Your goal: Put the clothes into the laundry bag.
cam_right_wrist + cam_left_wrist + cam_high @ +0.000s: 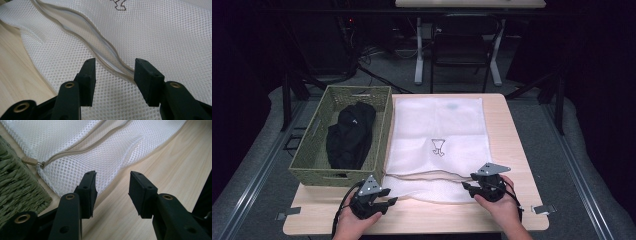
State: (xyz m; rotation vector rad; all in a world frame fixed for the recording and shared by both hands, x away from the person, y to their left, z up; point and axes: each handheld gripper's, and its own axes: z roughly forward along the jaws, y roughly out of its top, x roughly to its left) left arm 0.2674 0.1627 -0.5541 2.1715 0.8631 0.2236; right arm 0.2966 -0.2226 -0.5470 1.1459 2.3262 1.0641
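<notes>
I can read no words or numbers; the one sign I see is a small dark outline emblem (438, 147) on the white mesh bag (452, 122), and a tiny pale mark (354, 121) on the black garment (349, 137), too small to read

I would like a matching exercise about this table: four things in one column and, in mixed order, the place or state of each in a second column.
Things:
1. black garment
2. mesh laundry bag
3. zipper pull
4. left gripper

Places or states:
A. flat on the table, zipper partly open
B. open, at the bag's near corner
C. inside the green woven basket
D. tan, at the zipper's end near the basket

Pairs: 1-C, 2-A, 3-D, 4-B
</notes>
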